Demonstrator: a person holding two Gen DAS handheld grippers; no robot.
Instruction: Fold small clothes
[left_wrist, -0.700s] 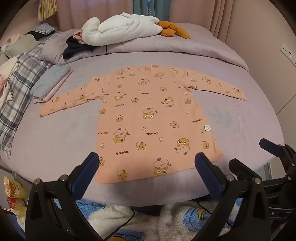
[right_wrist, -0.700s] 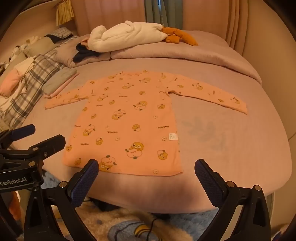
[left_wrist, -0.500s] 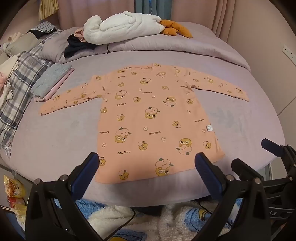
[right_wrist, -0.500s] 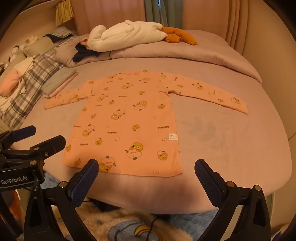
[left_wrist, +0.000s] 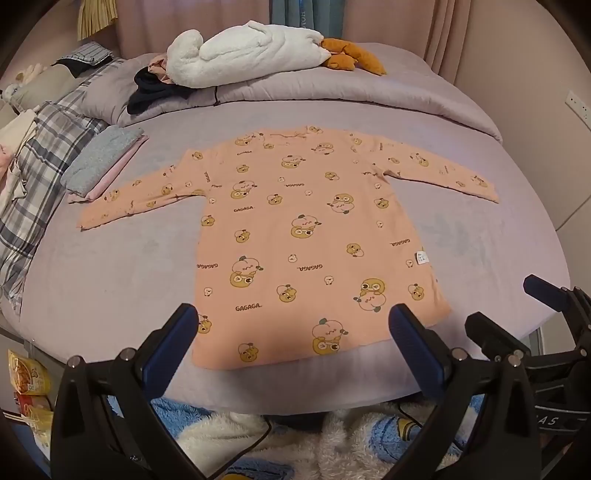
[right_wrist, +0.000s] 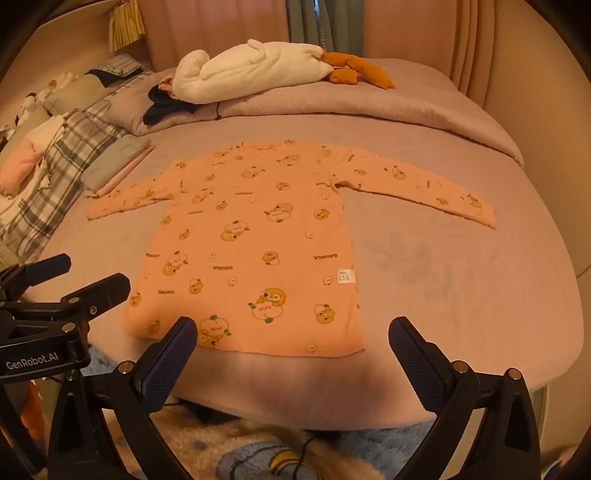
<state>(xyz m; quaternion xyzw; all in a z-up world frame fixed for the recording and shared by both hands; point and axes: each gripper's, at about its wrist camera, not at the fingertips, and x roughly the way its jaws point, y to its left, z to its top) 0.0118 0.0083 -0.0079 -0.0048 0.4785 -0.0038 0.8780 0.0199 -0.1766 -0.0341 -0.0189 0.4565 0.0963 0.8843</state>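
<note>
Both our grippers, left and right, hang spread wide and empty over the bed's near edge, where the peach shirt's hem lies flat.

Bed: lilac-sheeted bed, rolled lilac duvet at its far end.
On duvet: white plush goose toy, dark navy garment beside it.
Left edge: grey plaid blanket, folded grey-and-pink cloth stack.
Floor: fluffy blue-and-white rug.
</note>
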